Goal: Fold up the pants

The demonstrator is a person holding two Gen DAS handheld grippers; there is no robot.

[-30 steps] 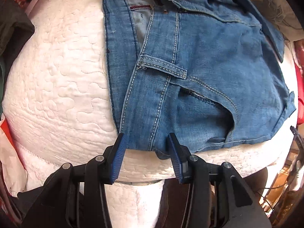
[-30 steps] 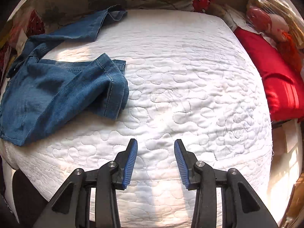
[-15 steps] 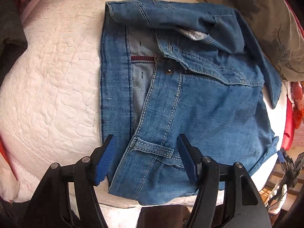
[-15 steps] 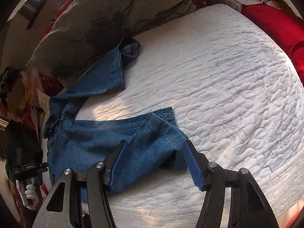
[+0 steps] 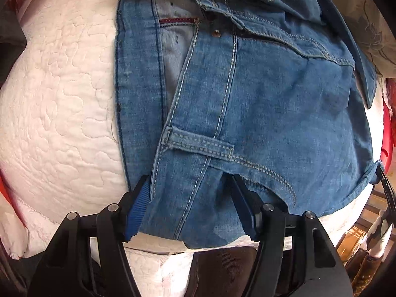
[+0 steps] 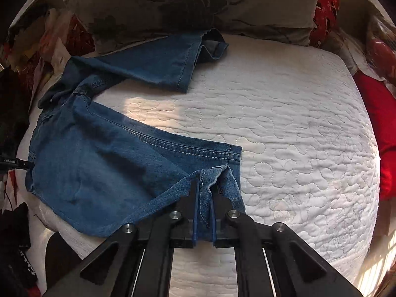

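Denim jeans [image 6: 104,163] lay spread across the white quilted mattress [image 6: 284,133], their waistband end toward the near left edge of the mattress and one leg [image 6: 158,66] stretched away toward the grey-brown floral pillow [image 6: 188,2] at the far side. The right gripper [image 6: 204,208] had just been closing, and its jaws stood clamped on a bunched hem of the nearer trouser leg, the cloth pinched between the blue pads and lifted slightly off the mattress. The left gripper [image 5: 193,210] pointed down at the waistband [image 5: 198,113] near the mattress's front edge; its jaws stood apart, straddling the denim below a belt loop [image 5: 200,146], with the fabric between them and no clear pressing of the pads visible. A copper rivet [image 5: 216,33] showed farther up the waistband. Red cushions [image 6: 373,128] lay beside the mattress on its right.
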